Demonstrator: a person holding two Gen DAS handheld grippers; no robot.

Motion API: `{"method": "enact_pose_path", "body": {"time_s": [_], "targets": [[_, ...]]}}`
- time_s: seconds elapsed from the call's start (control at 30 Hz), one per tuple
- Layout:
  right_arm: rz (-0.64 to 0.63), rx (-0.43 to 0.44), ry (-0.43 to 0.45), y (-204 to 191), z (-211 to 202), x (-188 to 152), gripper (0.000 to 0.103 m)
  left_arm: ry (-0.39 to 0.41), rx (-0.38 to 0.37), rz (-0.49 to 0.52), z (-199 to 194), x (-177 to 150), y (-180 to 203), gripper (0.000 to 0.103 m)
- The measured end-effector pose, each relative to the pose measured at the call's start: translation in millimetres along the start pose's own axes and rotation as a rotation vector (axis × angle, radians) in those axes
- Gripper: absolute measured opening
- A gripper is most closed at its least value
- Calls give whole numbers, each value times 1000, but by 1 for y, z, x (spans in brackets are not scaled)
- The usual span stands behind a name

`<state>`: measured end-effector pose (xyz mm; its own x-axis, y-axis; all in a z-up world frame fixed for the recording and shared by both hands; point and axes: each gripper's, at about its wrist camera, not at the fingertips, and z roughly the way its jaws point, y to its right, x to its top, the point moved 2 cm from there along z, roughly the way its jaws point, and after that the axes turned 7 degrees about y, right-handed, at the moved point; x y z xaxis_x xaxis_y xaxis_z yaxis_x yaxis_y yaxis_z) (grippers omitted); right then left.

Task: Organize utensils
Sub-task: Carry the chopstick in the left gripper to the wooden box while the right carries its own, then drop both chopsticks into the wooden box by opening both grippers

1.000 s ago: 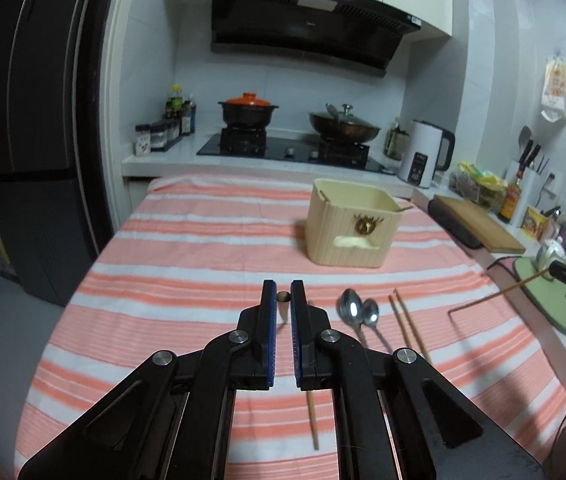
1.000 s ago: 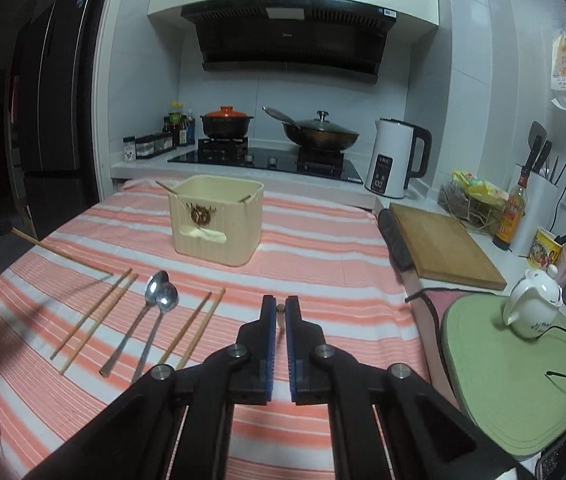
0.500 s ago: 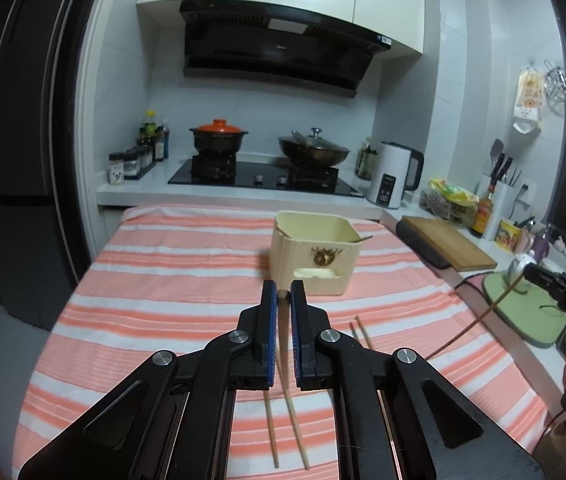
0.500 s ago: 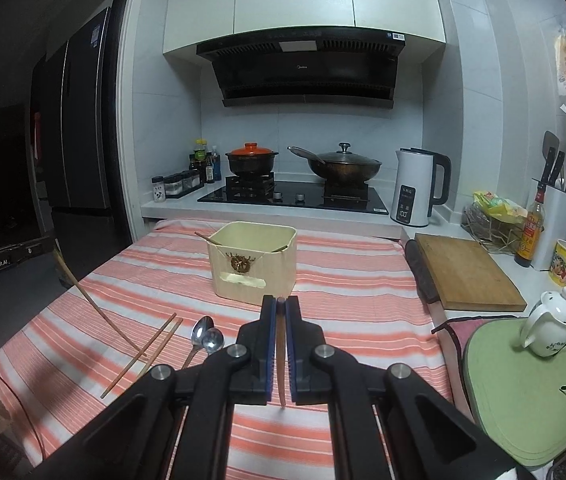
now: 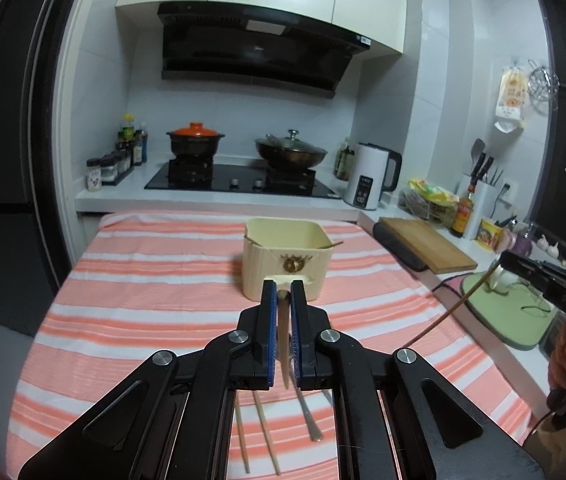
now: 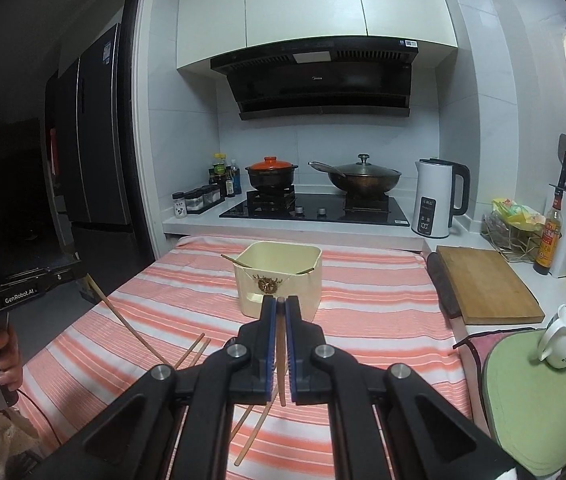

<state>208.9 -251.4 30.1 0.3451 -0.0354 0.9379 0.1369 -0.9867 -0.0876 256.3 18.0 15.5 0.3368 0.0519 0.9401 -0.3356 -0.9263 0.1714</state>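
Left gripper (image 5: pixel 283 292) clamps thin wooden chopstick (image 5: pixel 284 344); right gripper (image 6: pixel 281 307) clamps second wooden chopstick (image 6: pixel 280 356); cream square plastic holder (image 5: pixel 287 262) just ahead, striped cloth (image 5: pixel 143 292) open leftward.

A table under a striped cloth (image 5: pixel 155 280) of orange and white carries a cream tub (image 5: pixel 287 264) near its far middle. On the near side of the tub lie loose chopsticks (image 5: pixel 261 436) and a spoon (image 5: pixel 310 420) — flat on the cloth, well apart from the tub.

Cream utensil box (image 5: pixel 287 258) upright on striped cloth; loose wooden chopsticks (image 5: pixel 261 432) and spoon (image 5: pixel 310 420) nearer.
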Motion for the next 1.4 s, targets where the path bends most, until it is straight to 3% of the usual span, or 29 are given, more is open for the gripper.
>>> {"method": "enact_pose_path", "body": {"time_s": [0.27, 0.5, 0.7, 0.93, 1.07, 1.23, 1.4], "targets": [[0, 18, -3, -3, 13, 9, 5, 3, -41, 0, 11, 19, 11, 4], [22, 59, -12, 0, 41, 28, 5, -1, -86, -59, 37, 50, 5, 4], [-27, 53, 81, -7, 67, 75, 5, 94, -82, -84, 59, 102, 3, 4], [-10, 23, 205, 0, 122, 118, 5, 183, 13, -75, 118, 140, -1, 5], [35, 11, 199, 10, 164, 114, 5, 125, 38, -82, 163, 133, -9, 5], [128, 33, 39, 27, 218, 91, 5, -27, 13, -83, 207, 106, -15, 5], [181, 64, -95, 37, 243, 61, 5, -175, -4, -100, 228, 78, -20, 6]]}}
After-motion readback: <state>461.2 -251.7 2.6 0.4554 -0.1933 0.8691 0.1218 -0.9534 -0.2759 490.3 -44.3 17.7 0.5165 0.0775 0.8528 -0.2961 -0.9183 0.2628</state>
